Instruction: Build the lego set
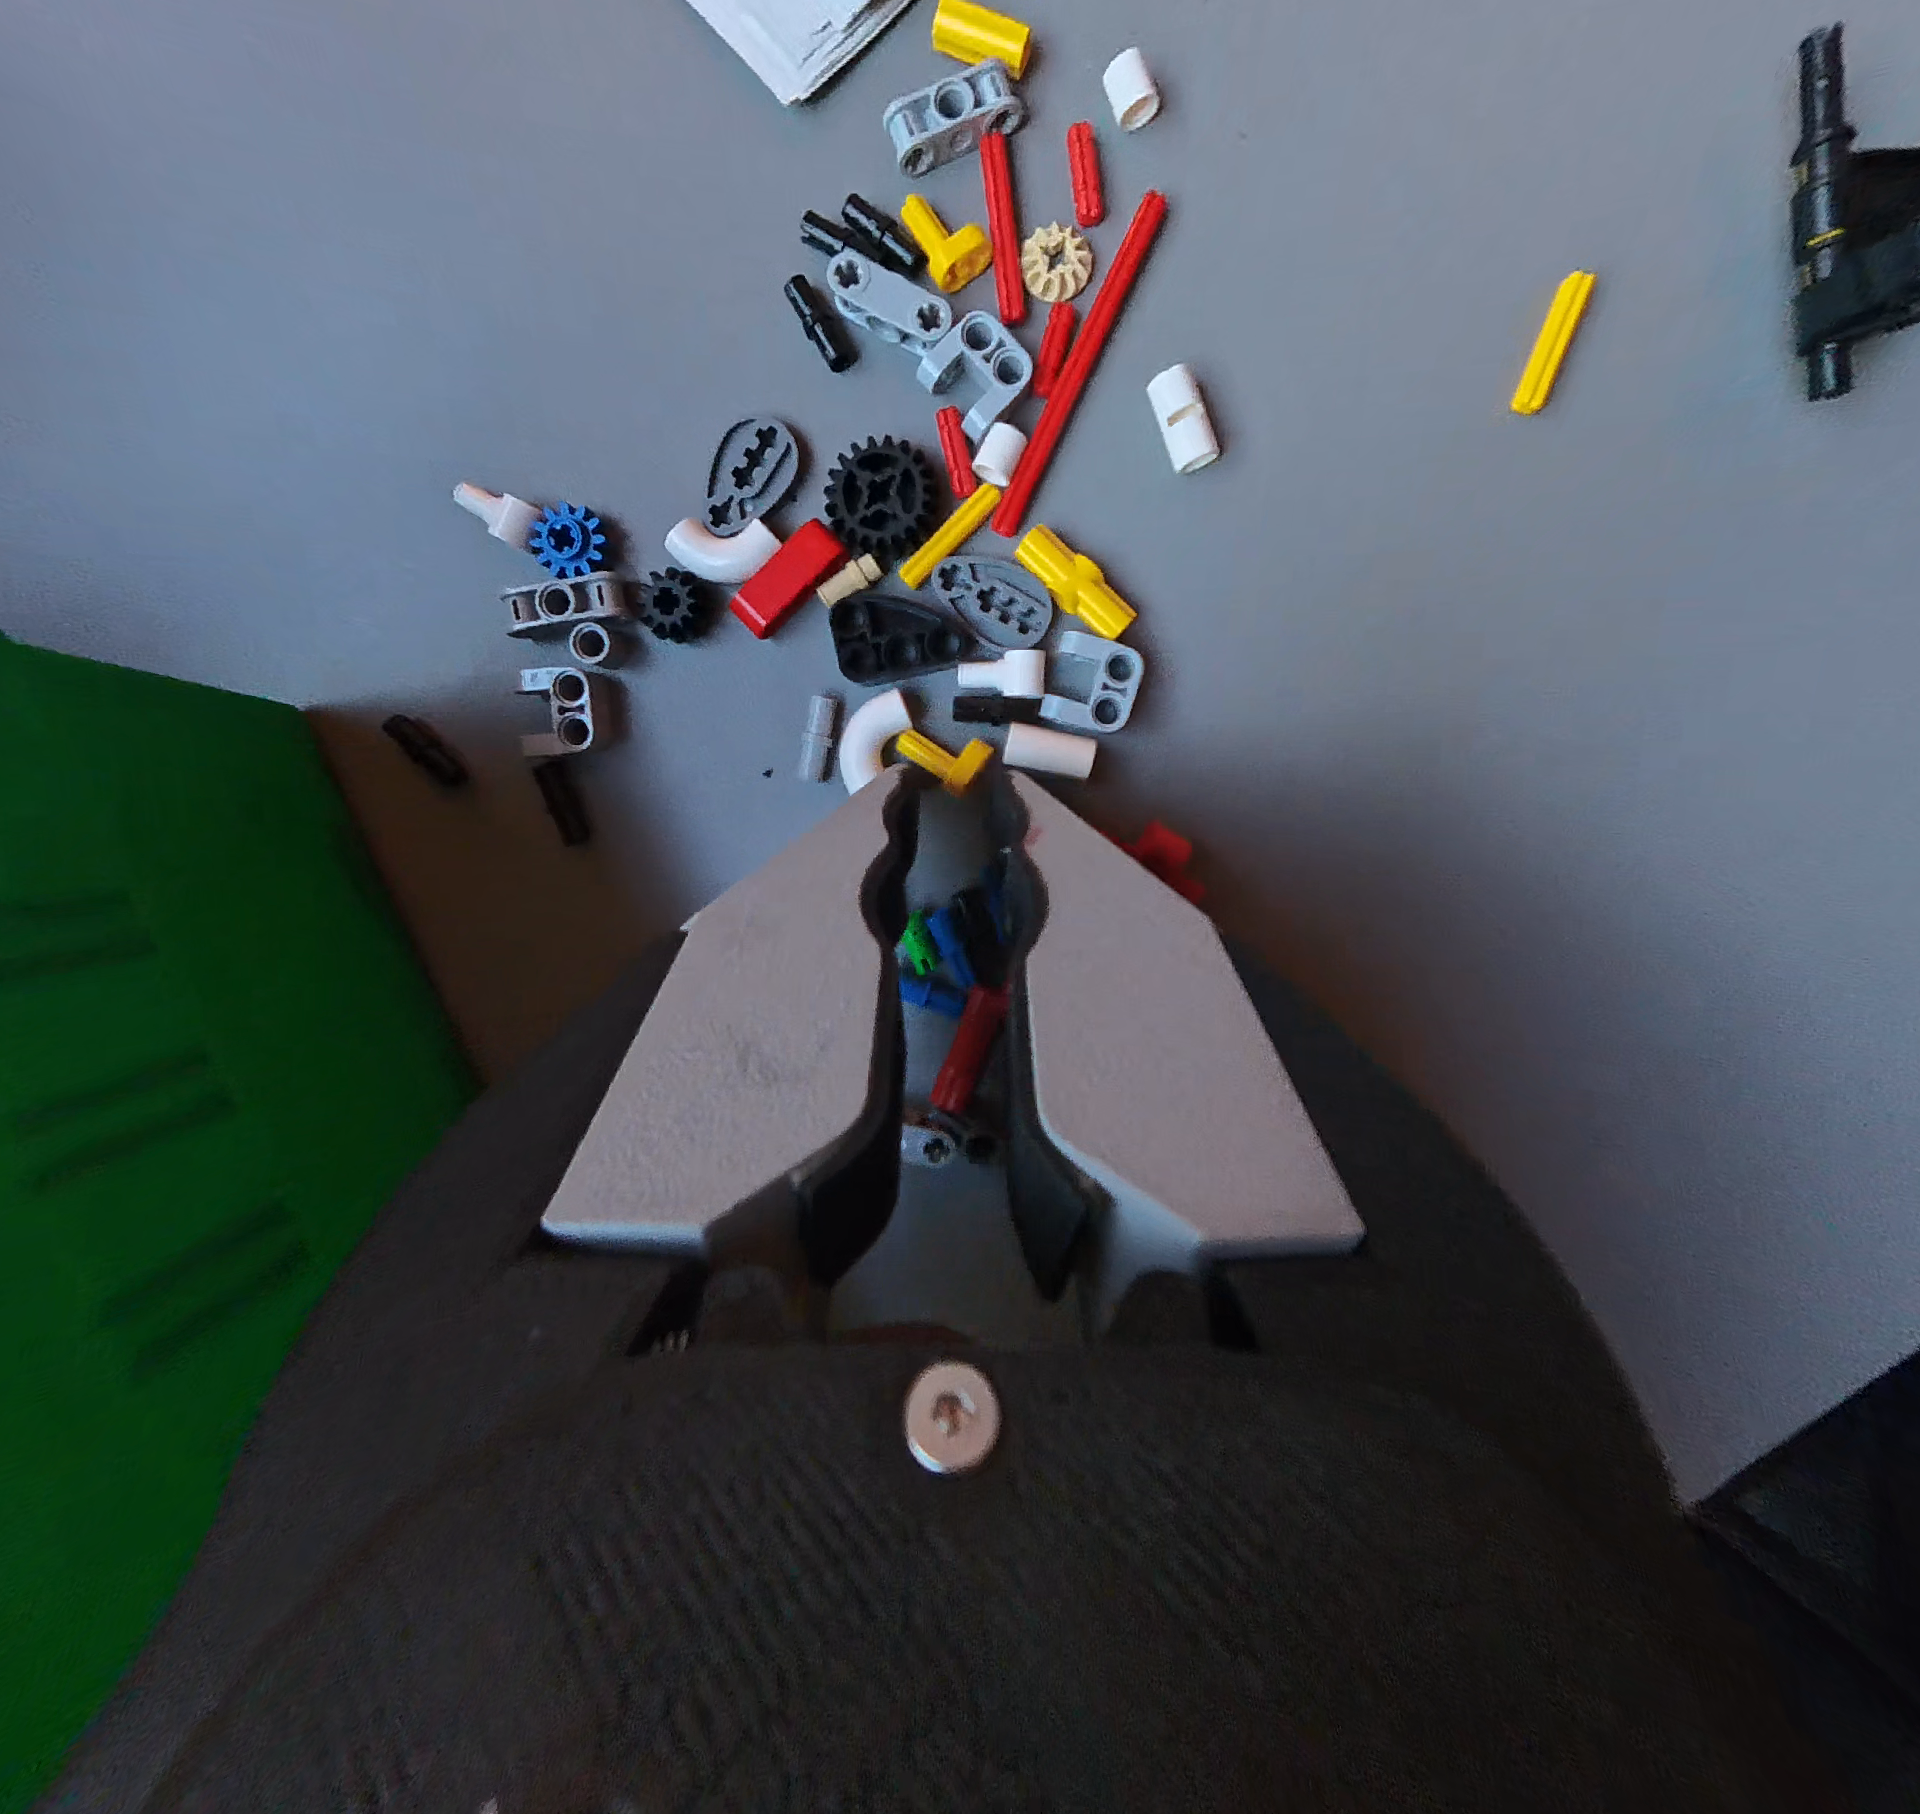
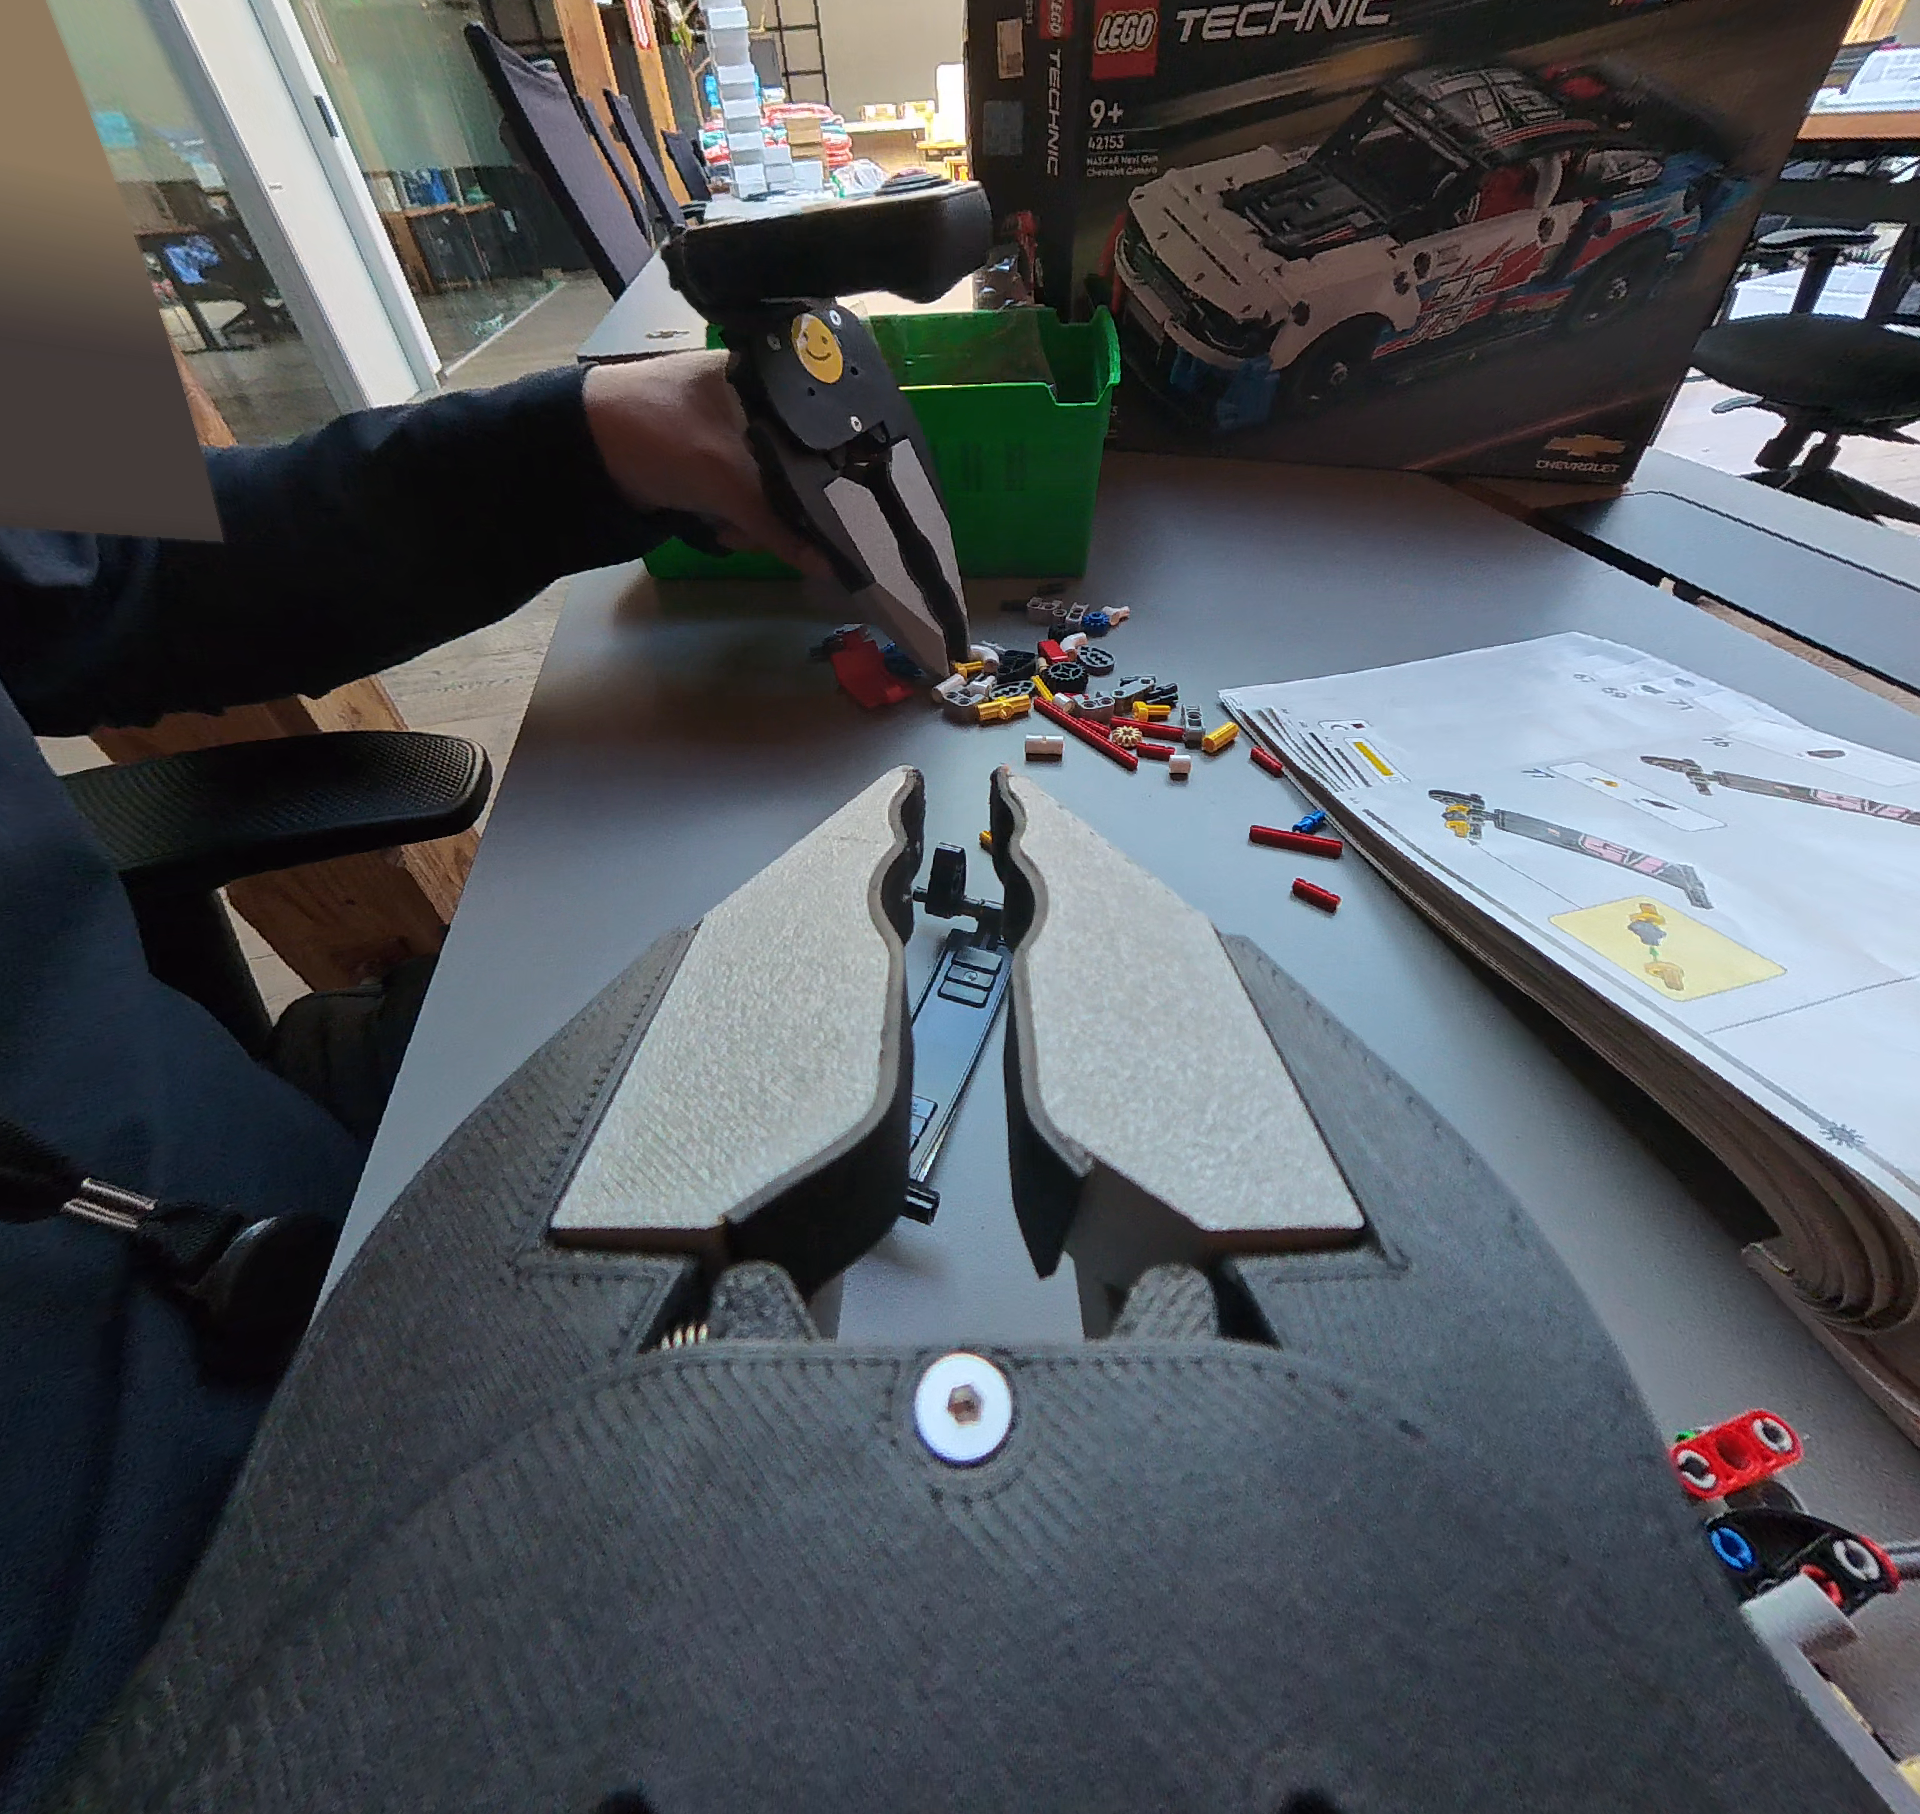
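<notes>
left gripper (image 1: 951, 777) tips pinch a yellow bent piece (image 1: 948, 758) at the near edge of the parts pile (image 1: 935, 476); light, stiff, slick. right gripper (image 2: 956, 798) clamps a black assembly (image 2: 961, 975) near the pile.

The table (image 2: 1351, 538) is smooth and matt grey. The loose pieces (image 1: 935, 476) look like hard, slightly glossy plastic. The finger faces (image 2: 758, 1026) are rough and grainy; the gripper body (image 2: 935, 1608) is ribbed matt black, probably printed plastic, with one bright metal screw (image 2: 962, 1408). The booklet (image 2: 1621, 860) is paper, the box (image 2: 1455, 185) glossy card, the bin (image 2: 997, 434) shiny green plastic.
</notes>
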The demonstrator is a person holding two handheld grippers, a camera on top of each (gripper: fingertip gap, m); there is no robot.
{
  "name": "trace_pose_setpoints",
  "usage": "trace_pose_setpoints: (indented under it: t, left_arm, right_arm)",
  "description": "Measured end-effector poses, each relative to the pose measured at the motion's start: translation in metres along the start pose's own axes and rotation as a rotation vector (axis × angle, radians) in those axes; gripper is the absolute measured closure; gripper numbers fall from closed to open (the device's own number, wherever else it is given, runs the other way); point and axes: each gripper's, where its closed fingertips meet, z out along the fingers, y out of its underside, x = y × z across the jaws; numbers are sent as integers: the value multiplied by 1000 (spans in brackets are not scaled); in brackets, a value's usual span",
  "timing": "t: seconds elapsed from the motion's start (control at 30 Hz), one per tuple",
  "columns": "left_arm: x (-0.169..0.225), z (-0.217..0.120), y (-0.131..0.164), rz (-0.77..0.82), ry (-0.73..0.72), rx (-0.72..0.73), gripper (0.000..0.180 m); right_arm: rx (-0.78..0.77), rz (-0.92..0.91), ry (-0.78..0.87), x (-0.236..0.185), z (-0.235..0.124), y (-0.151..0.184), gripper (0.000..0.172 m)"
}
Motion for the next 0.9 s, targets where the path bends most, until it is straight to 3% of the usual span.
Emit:
trace_pose_setpoints:
  t: [0.17,0.57,0.73,0.9]
  left_arm:
    - [-1,1,0,-5,4,16,178]
    - [1,-11,-7,50,-46,56,179]
    - [40,-19,-58,192,42,152,179]
    - [99,23,-113,392,183,138,179]
  right_arm:
    - [3,3,-2,0,0,0,163]
    - [-1,6,-9,-1,1,0,162]
    - [5,10,-17,-3,1,-1,163]
    - [10,-6,4,-1,-1,-2,163]
